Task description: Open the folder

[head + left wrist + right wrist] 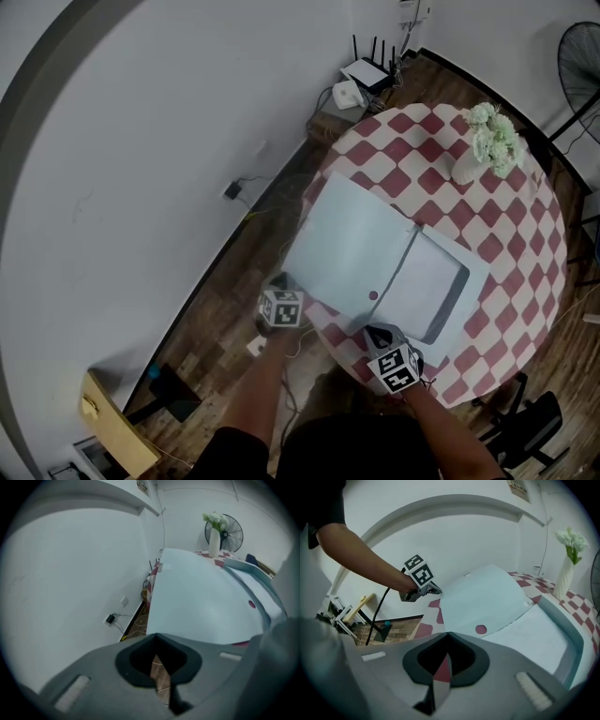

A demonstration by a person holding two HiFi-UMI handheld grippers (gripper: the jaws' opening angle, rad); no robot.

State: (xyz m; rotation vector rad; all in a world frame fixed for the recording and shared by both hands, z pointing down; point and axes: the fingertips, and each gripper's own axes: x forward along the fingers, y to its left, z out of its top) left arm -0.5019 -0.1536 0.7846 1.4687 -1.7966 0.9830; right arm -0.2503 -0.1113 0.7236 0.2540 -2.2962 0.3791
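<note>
- Head view: the folder (pixel 375 262) lies open on the checked worktop (pixel 511 244). Its pale cover is flipped left and overhangs the worktop's edge. The left gripper (pixel 279 281) is at the folder's near-left corner and the right gripper (pixel 380 335) at the folder's near edge. A vase of white flowers (pixel 483 150) stands beyond the folder.
- Left gripper view: its 2 jaws are closed together and hold nothing. Only wooden floor (pixel 136 623) shows through the slit, and the folder's cover spreads just ahead.
- Right gripper view: its 2 jaws are also closed and empty. The folder's red dot (pixel 480 629) lies just ahead.
</note>
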